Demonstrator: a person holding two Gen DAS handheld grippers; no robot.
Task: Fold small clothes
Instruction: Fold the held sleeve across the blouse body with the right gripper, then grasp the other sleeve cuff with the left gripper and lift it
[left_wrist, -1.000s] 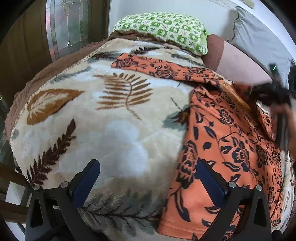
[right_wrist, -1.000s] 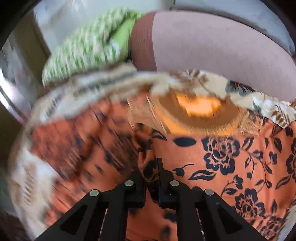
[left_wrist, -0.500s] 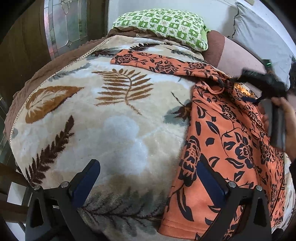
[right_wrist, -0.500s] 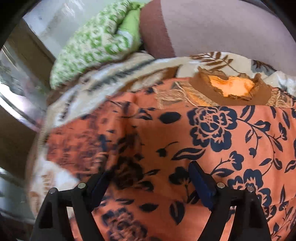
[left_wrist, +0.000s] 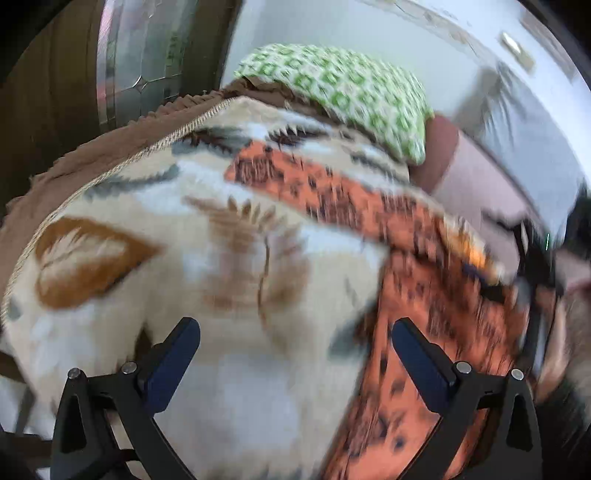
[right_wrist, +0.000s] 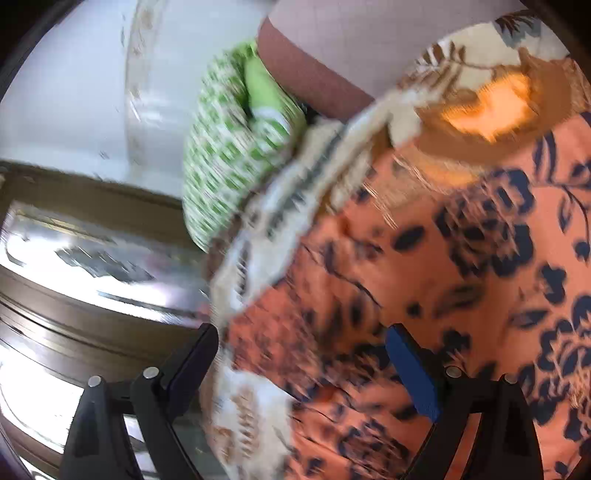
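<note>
- orange floral garment lies spread on a bed, over the right part of a cream blanket; one long sleeve stretches away to the left across the blanket, toward the pillow. in the right wrist view the same garment fills the right and lower part of the frame, its neck opening near the top right.
- cream blanket, printed with brown and grey leaves and edged in brown, covers the bed beneath the garment. both views are blurred.
- green and white patterned pillow sits at the far end of the bed, against a white wall.
- left gripper hovers above the blanket, just left of the garment's edge; its jaws stand wide apart with nothing between them.
- right gripper hangs over the garment's left edge; its jaws have just been opening and now stand wide apart, with cloth seen below them but not pinched.
- at the right edge of the left wrist view, a dark blurred shape sits by the garment's neck; i cannot tell its details.
</note>
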